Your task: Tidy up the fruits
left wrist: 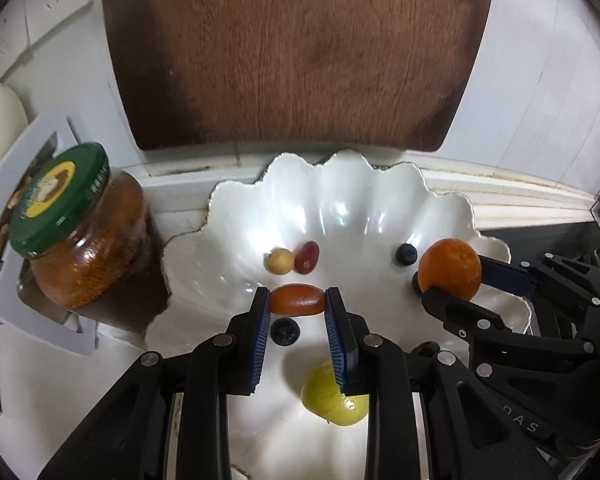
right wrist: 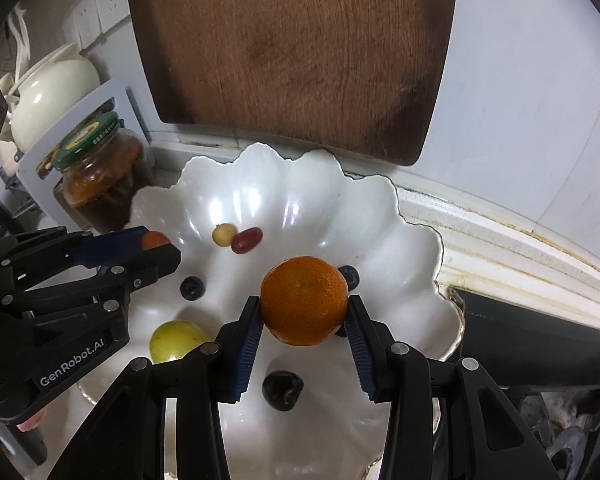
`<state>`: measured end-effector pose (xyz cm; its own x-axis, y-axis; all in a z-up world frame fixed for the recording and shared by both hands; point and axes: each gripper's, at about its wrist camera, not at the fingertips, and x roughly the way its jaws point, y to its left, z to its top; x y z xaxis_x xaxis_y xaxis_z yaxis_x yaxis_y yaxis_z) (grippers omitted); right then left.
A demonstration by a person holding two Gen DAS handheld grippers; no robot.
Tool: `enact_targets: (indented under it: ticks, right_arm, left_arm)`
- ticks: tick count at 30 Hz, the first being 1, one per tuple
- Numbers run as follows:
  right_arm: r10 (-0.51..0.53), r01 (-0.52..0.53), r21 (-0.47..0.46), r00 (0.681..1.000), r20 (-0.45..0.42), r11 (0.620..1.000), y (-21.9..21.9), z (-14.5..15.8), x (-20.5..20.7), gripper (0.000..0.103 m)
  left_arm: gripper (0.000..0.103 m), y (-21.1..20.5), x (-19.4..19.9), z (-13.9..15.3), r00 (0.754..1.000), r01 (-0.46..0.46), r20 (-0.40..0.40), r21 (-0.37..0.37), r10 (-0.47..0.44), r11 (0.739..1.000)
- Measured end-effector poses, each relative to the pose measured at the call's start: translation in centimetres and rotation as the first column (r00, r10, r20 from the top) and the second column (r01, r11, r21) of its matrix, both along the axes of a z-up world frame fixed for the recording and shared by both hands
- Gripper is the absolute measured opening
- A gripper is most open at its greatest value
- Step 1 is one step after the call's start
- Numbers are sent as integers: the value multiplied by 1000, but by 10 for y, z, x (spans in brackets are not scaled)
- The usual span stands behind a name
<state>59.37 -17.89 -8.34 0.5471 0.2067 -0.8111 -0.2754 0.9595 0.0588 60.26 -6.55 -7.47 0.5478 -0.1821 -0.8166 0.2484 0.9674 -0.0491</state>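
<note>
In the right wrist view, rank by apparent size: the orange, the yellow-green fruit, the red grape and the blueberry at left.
1. orange, though it is nearest the camera
2. yellow-green fruit, partly hidden
3. red grape and blueberry: too alike to rank

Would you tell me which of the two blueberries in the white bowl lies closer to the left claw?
The blueberry just beneath the left claw; the other blueberry sits beside the mandarin.

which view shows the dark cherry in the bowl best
The right wrist view: the dark cherry lies in full sight on the white bowl, between the right gripper's jaws. The left wrist view shows no clear sign of it.
</note>
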Motion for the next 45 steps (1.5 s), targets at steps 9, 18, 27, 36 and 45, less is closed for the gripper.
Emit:
enact_targets:
  ticks: [9, 18, 27, 36, 45]
  right_arm:
    - [-47, 48, -23, 998, 32, 999, -6, 1, -4, 58]
    - [-114, 120, -33, 981, 157, 992, -15, 28, -53, 58]
    - [-186, 184, 35, 942, 280, 982, -32, 63, -122, 73]
    - [-195, 182, 69, 904, 380, 981, -43, 93, -194, 84]
    - [-213, 202, 73, 860, 463, 977, -58, 118, -265, 84]
  left_arm:
    - [57, 8, -13, 9, 998, -50, 43, 32, 49, 998]
    - [72, 19, -60, 43, 974, -117, 203, 87, 98, 989]
    - [86, 23, -131, 81, 930, -139, 352, 67, 107, 988]
    - [96, 25, -206, 109, 888, -156, 441, 23, 130, 988]
    - [101, 19, -281, 126, 844, -171, 518, 16, 138, 985]
